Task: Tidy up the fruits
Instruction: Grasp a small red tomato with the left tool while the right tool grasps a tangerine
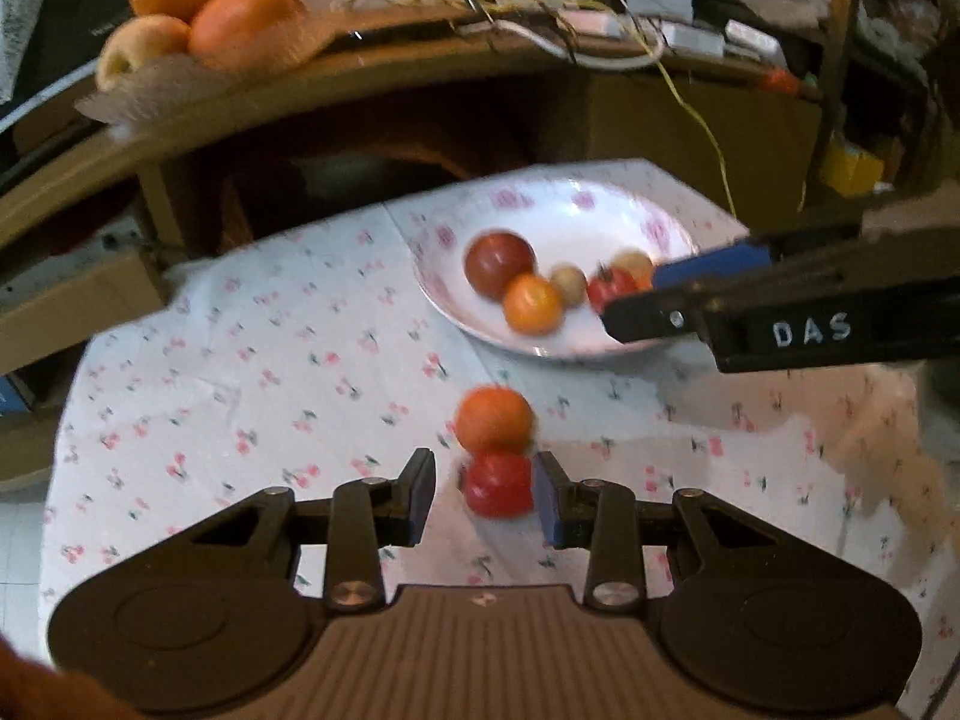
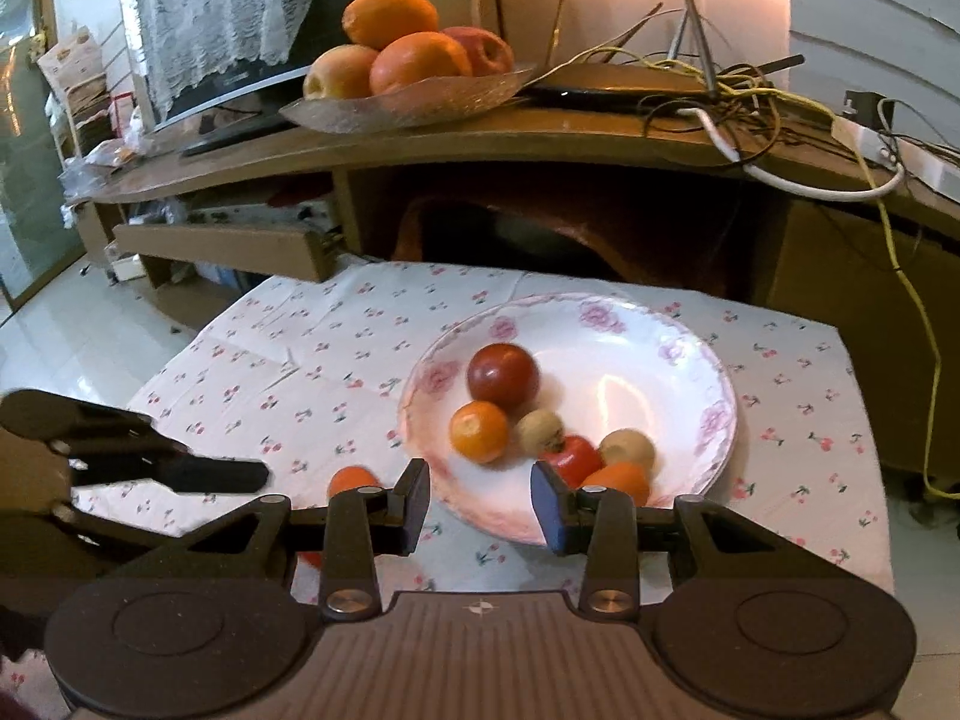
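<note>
A white floral plate (image 1: 600, 204) (image 2: 630, 324) holds several small fruits: a dark red one (image 2: 503, 377), an orange one (image 2: 479, 431), a red tomato (image 2: 573, 459) and pale ones. On the cloth in front of the plate lie an orange fruit (image 1: 493, 420) (image 2: 354, 480) and a red tomato (image 1: 498, 485). My left gripper (image 1: 485, 495) is open, its fingers on either side of the red tomato and apart from it. My right gripper (image 2: 480, 507) is open and empty over the plate's near rim; it also shows in the left wrist view (image 1: 666, 294).
A cherry-print cloth (image 2: 300, 384) covers the low table. Behind it stands a wooden desk (image 2: 540, 132) with a glass dish of oranges and apples (image 2: 408, 54), tangled cables (image 2: 750, 102) and a monitor (image 2: 228, 12). White tiled floor lies to the left.
</note>
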A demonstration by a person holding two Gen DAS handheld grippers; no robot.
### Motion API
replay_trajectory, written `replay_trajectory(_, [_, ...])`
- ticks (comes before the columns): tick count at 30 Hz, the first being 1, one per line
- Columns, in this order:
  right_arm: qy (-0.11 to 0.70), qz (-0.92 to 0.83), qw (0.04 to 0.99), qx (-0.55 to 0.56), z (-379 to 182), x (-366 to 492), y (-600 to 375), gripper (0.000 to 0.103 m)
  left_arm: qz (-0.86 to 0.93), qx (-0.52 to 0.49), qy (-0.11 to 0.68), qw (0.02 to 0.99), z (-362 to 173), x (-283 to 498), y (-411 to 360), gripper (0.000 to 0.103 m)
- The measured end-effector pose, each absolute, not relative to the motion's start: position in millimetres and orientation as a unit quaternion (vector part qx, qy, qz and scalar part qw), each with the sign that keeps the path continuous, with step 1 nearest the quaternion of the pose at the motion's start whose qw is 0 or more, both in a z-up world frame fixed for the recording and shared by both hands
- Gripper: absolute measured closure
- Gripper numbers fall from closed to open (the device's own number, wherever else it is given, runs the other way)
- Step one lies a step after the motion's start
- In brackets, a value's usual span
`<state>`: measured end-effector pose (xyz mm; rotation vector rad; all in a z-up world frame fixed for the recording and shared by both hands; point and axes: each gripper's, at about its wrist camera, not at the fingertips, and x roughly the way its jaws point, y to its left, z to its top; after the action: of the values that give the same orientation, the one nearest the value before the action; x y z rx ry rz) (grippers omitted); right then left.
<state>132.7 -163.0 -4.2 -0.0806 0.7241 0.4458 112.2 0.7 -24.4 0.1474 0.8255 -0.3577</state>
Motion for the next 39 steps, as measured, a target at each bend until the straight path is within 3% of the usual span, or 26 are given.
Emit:
replay_trajectory(9, [0.367,0.237,0.899,-0.036,-11,131,-151,0.064,-0.17,0.077,0.403,0.896,-48,117,-8,0.062])
replay_trajectory(23, [0.38,0.286,0.877,-0.073,-25,136,-98,0.061,-0.179,0.072,0.408,0.892,-36,94,32,0.063])
replay_trajectory(27, [0.376,0.271,0.881,-0.096,-32,145,-85,0.055,-0.179,0.07,0.414,0.89,-40,92,40,0.063])
replay_trajectory(29, [0.379,0.258,0.883,-0.102,-35,148,-83,0.058,-0.178,0.074,0.418,0.888,-45,91,43,0.063])
replay_trajectory(31, [0.408,0.253,0.872,-0.098,-46,155,-84,0.07,-0.18,0.069,0.418,0.888,-47,91,46,0.063])
replay_trajectory(39, [0.396,0.255,0.875,-0.108,-47,146,-89,0.075,-0.181,0.06,0.413,0.89,-45,91,47,0.063])
